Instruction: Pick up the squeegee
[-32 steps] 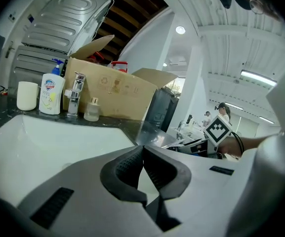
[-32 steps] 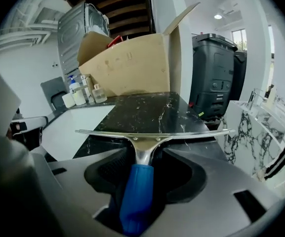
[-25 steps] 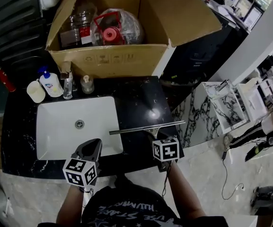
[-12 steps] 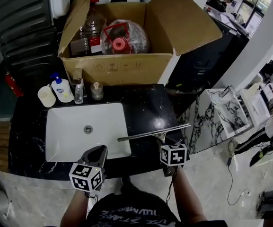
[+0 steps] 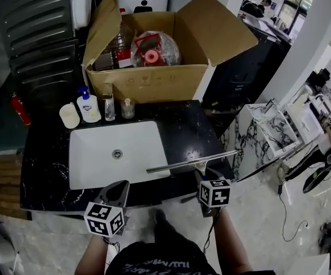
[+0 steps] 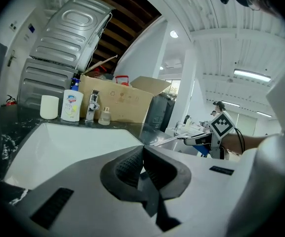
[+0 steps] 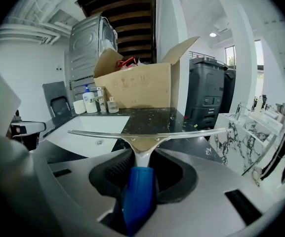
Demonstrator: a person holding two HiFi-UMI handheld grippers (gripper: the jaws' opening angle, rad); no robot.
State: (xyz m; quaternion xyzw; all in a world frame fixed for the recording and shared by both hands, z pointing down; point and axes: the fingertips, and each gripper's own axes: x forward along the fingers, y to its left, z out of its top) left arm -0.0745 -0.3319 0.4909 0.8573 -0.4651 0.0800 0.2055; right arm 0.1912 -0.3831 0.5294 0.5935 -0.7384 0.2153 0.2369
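Observation:
The squeegee [image 5: 191, 161] has a long metal blade and a blue handle [image 7: 138, 191]. My right gripper [image 5: 202, 175] is shut on that handle and holds the squeegee above the counter's front right corner, with the blade [image 7: 147, 133] lying crosswise ahead of the jaws. In the right gripper view the pads clamp the handle from both sides [image 7: 140, 169]. My left gripper [image 5: 118, 189] hovers by the front edge of the white sink [image 5: 96, 153]. It is shut and holds nothing, its pads meeting [image 6: 141, 162].
An open cardboard box [image 5: 148, 82] full of bottles stands behind the sink. A cup [image 5: 69, 116], a soap bottle [image 5: 89, 107], the faucet [image 5: 109, 106] and a small bottle [image 5: 127, 109] line the back of the black counter [image 5: 194, 128]. A marble table [image 5: 268, 132] stands at the right.
The squeegee lay on the counter beside the sink a second ago; now it is lifted in my right gripper. Both grippers have drawn back toward the counter's front edge.

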